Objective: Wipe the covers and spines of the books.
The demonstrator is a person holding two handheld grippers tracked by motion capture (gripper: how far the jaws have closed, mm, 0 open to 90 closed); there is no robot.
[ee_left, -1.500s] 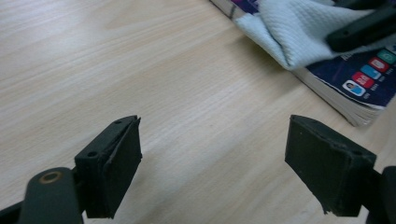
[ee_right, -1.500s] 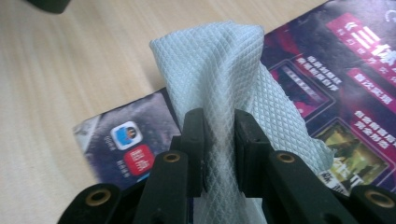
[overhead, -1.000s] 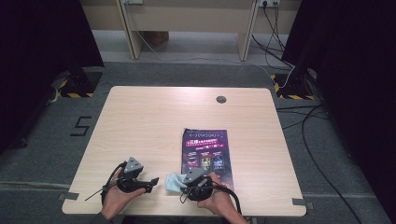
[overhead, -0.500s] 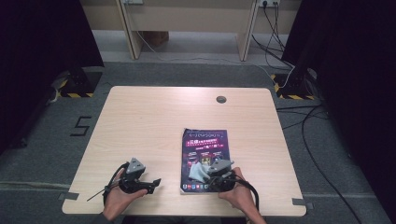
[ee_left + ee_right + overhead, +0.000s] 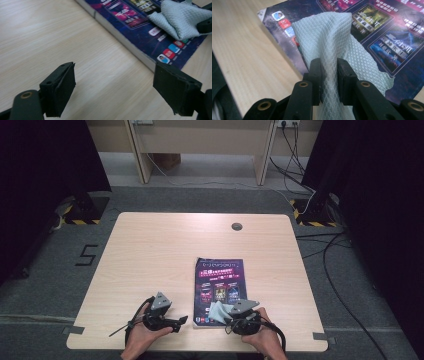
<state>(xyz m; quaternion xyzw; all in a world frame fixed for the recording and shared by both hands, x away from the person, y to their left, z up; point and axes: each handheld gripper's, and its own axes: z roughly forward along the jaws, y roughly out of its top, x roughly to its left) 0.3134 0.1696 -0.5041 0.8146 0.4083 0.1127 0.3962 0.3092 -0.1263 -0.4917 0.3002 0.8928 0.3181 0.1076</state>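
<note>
I had the right claw (image 5: 329, 80) pinching the cloth (image 5: 329, 42) over the magazine (image 5: 220, 287), left claw (image 5: 125, 87) open; dragging could've shifted the magazine off the tabletop (image 5: 150, 250).

Lab recording space, lone wooden table (image 5: 150, 250), black curtains (image 5: 45, 160), floor cables (image 5: 345, 270), hazard tape (image 5: 80, 221)

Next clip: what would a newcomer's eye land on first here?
Probably the dark purple printed booklet lying right of centre on the pale wooden table. Next, the pale green waffle-weave cloth, pinched in the right gripper over the booklet's near end; the left gripper is open above bare wood.
</note>
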